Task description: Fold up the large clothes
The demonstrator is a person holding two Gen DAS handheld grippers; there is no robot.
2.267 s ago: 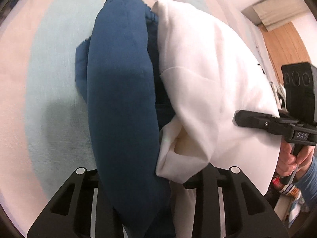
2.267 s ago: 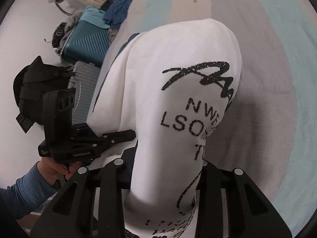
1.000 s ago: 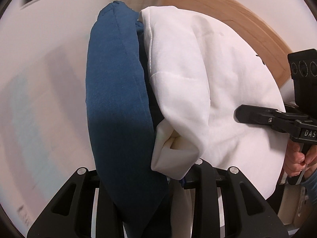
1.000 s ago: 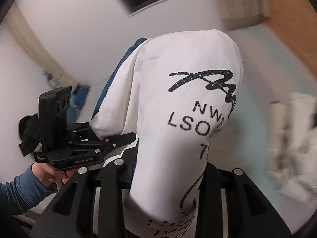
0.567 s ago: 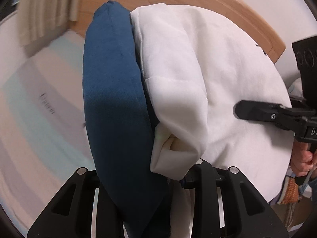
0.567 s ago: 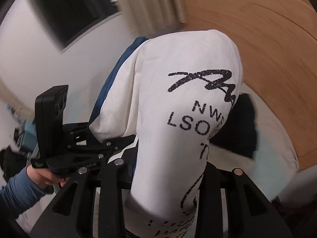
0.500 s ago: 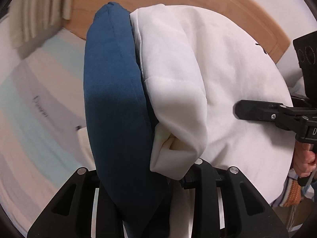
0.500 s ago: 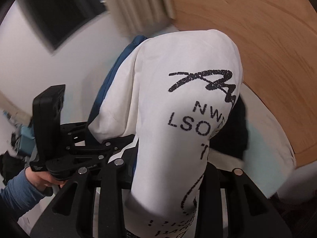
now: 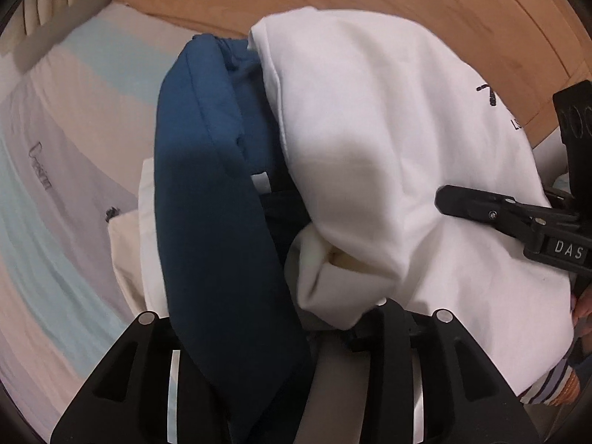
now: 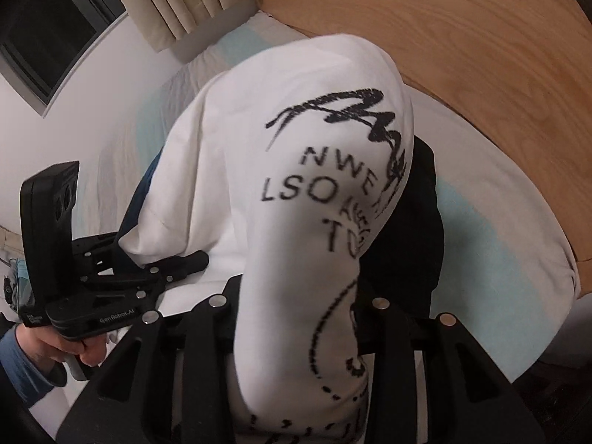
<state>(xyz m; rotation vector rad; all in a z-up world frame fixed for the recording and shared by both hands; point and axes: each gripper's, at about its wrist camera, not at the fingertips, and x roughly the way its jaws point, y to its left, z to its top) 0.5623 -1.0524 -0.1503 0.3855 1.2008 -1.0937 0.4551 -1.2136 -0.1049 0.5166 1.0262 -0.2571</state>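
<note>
1. Left tongs point(image 9: 296, 318): clamped on a folded bundle, the blue garment point(image 9: 207, 192) against the left finger and the white printed sweatshirt point(image 9: 388, 140) against the right finger.
2. Right tongs point(image 10: 296, 310): closed on the same sweatshirt point(image 10: 296, 185), its black lettering facing the camera; the fabric rises straight up out of the jaws.
3. Bundle position: held in the air between both tongs, ahead of and above the fingers, not resting on anything visible.
4. Surroundings ahead of the tongs: bed with striped sheet point(image 9: 63, 118), wooden headboard point(image 10: 462, 44), a black folded garment point(image 10: 425, 222) just behind the sweatshirt, pale folded items point(image 9: 129, 244) below the blue garment.
5. Change: a couple of seconds ago the sheet alone lay beyond the bundle; now the headboard and stacked clothes fill that space. Grip and fold shape are unchanged.
6. Reading: folding looks finished; the bundle has probably been carried to the head of the bed for setting down beside the other folded pieces.
</note>
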